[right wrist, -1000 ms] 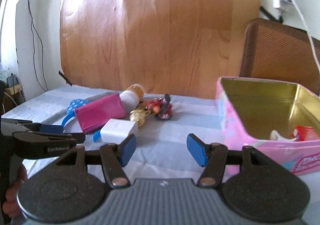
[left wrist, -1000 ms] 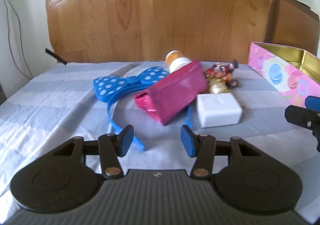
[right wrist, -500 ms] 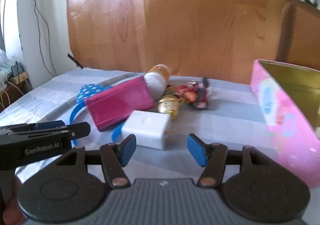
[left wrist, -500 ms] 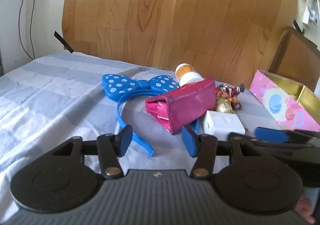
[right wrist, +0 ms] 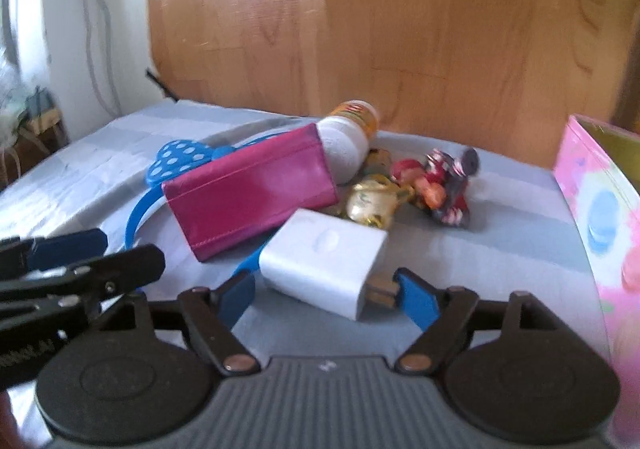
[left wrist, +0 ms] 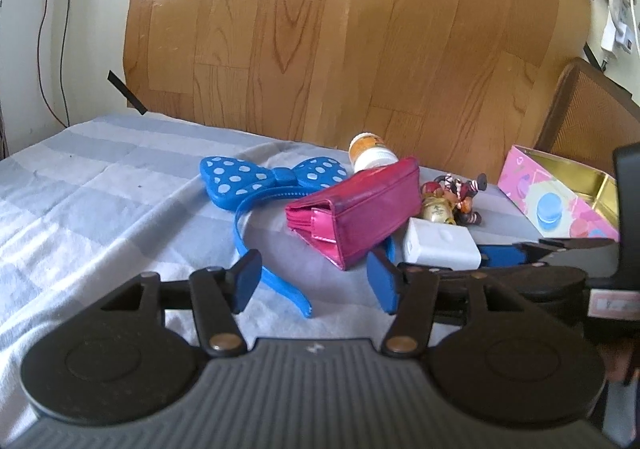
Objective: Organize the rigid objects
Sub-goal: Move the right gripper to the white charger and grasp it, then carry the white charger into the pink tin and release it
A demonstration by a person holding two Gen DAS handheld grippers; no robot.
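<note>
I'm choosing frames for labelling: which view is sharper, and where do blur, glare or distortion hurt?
Left wrist view: sharp, the pink wallet and blue bow headband crisp; fisheye bends the wooden panel. Right wrist view: motion-blurred throughout, the white charger and toy figure smeared; window glare washes out its left edge.

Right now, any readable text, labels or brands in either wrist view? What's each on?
None reads in full.
Left hand-held gripper, side print: cut off and blurred, unreadable.
Orange-capped bottle, label: too blurred.
Gold figurine, dark marks: too small.
Pink tin: pictures only, no words legible.
</note>
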